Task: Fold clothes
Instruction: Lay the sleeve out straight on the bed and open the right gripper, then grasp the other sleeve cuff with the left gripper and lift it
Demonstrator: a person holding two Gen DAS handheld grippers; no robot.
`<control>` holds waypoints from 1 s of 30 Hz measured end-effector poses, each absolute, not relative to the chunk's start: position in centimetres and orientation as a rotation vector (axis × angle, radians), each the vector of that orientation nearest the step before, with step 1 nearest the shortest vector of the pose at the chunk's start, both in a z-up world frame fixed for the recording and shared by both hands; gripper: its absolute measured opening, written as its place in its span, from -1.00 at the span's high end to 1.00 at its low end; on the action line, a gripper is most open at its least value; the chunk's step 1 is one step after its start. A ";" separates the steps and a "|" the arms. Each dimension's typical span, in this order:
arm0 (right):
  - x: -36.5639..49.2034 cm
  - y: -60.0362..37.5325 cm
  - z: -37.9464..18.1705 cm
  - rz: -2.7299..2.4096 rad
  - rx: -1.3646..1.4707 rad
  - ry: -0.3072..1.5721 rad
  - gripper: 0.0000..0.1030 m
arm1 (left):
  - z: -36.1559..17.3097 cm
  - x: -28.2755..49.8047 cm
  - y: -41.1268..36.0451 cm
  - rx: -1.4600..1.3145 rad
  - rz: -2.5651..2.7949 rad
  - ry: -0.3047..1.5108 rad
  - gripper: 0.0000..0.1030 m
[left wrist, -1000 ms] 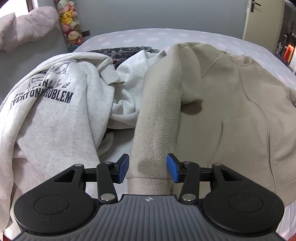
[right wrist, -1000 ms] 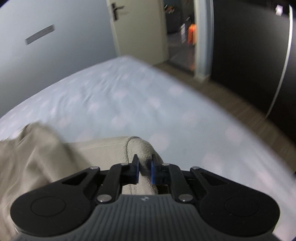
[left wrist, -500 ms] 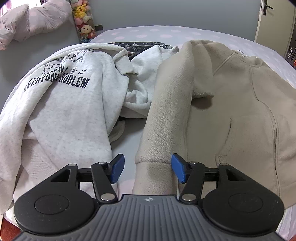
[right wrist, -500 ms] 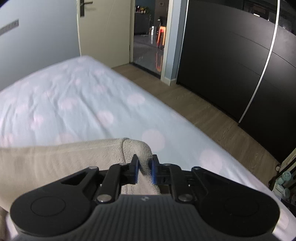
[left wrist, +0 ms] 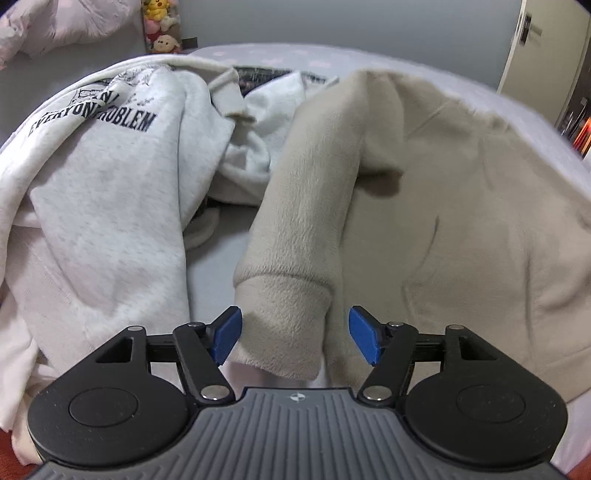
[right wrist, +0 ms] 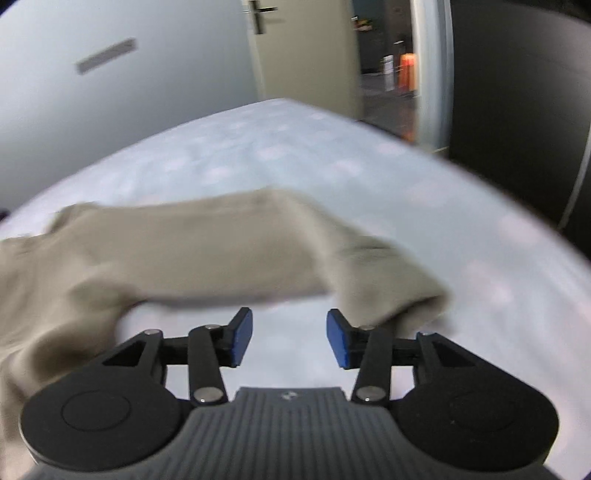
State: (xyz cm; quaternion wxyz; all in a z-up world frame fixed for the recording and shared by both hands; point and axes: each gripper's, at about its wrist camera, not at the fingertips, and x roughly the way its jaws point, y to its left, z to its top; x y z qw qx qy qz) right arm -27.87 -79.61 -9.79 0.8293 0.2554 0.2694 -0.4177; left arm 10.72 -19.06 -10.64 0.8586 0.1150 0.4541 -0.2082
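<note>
A beige fleece (left wrist: 461, 206) lies spread on a bed (right wrist: 480, 229) covered in a pale spotted sheet, its two sleeves reaching toward the two hand-held grippers. In the left wrist view, the left gripper (left wrist: 294, 338) has its jaws spread wide on either side of the cuff (left wrist: 284, 325) of one sleeve; the left blue pad (left wrist: 226, 334) sits just beside the cuff edge, though whether it touches cannot be told, while the other pad stands clear of it. To the left of the fleece, a grey sweatshirt (left wrist: 99, 206) with dark lettering lies crumpled, near the sleeve. Soft toys (left wrist: 162, 26) sit by the far wall. In the blurred right wrist view, the right gripper (right wrist: 289, 339) also has its jaws spread, with only sheet between them; the fleece's other sleeve (right wrist: 380, 269) arches across the sheet ahead, its end dropping behind the right finger. A door (right wrist: 306, 55) stands beyond the bed.
</note>
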 end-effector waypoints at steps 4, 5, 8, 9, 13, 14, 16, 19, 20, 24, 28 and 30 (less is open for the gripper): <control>-25.2 -74.4 -11.0 -0.820 0.508 0.560 -0.14 | -11.0 10.9 -19.9 0.296 -0.435 0.949 0.57; -24.5 -73.2 -11.3 -0.805 0.498 0.558 -0.14 | -10.8 11.1 -19.9 0.299 -0.450 0.942 0.64; -23.3 -70.6 -12.4 -0.803 0.438 0.566 -0.23 | -9.1 11.9 -19.2 0.295 -0.465 0.904 0.77; -23.1 -70.0 -12.8 -0.812 0.412 0.573 -0.23 | -8.1 12.3 -18.8 0.284 -0.468 0.882 0.77; -23.5 -70.7 -13.2 -0.861 0.434 0.563 -0.24 | -2.8 15.2 -17.2 0.223 -0.475 0.800 0.79; -23.7 -70.7 -13.3 -0.875 0.443 0.564 -0.24 | -1.0 16.3 -17.1 0.225 -0.467 0.773 0.79; -24.0 -70.5 -13.7 -0.903 0.449 0.576 -0.24 | 1.9 18.2 -17.1 0.228 -0.461 0.737 0.79; -23.9 -70.7 -13.9 -0.925 0.452 0.597 -0.24 | 6.4 21.1 -17.6 0.278 -0.433 0.659 0.80; -23.9 -70.8 -14.1 -0.930 0.451 0.602 -0.24 | 7.4 21.8 -17.8 0.298 -0.418 0.636 0.80; -23.5 -71.1 -14.7 -0.949 0.440 0.623 -0.24 | 10.6 26.7 -17.1 0.339 -0.316 0.585 0.80; -22.9 -71.4 -15.6 -0.944 0.429 0.651 -0.24 | 9.3 32.6 -16.3 0.449 -0.140 0.580 0.80; -22.5 -71.5 -16.1 -0.934 0.421 0.664 -0.24 | 7.0 35.1 -15.9 0.504 -0.068 0.606 0.80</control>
